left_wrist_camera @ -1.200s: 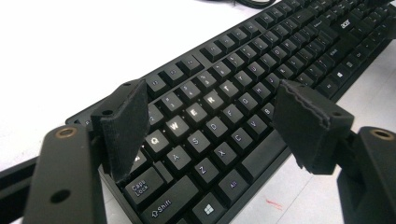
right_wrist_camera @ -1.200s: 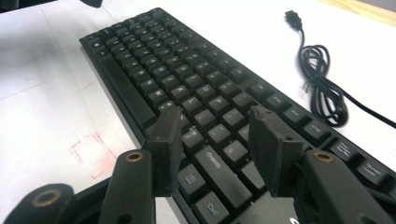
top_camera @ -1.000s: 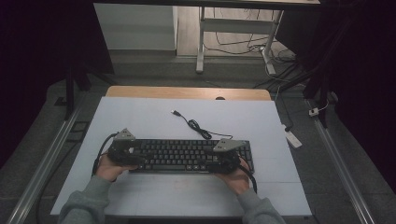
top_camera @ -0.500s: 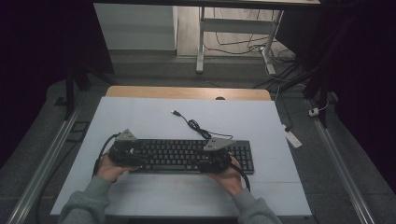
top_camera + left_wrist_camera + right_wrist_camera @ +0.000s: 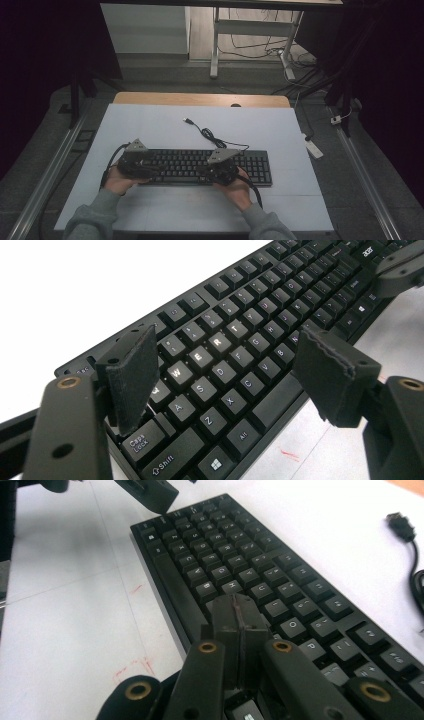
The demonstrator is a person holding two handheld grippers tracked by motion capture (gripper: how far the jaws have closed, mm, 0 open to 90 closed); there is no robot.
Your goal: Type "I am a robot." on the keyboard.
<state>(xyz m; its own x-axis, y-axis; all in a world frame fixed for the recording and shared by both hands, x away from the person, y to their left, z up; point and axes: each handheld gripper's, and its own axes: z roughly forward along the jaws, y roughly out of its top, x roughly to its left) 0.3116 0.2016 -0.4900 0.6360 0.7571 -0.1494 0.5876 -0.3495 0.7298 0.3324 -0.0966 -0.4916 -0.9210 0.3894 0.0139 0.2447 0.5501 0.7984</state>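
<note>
A black keyboard lies across the white table, its cable ending in a loose USB plug farther back. My left gripper hovers over the keyboard's left end. Its jaws stand open above the letter keys, with the two pads wide apart. My right gripper sits over the keyboard's middle. Its jaws have just been closing and are now shut pad to pad, with nothing between them, just above the keys. The keyboard runs away from it toward the left gripper.
The coiled keyboard cable lies behind the keyboard, and the USB plug is at the far right of the right gripper view. A wooden strip edges the table's back. A white power block lies off the right edge. Metal rails run along both sides.
The right hand has slid left along the keyboard from its right end to near the middle. The left hand and the keyboard have stayed put.
</note>
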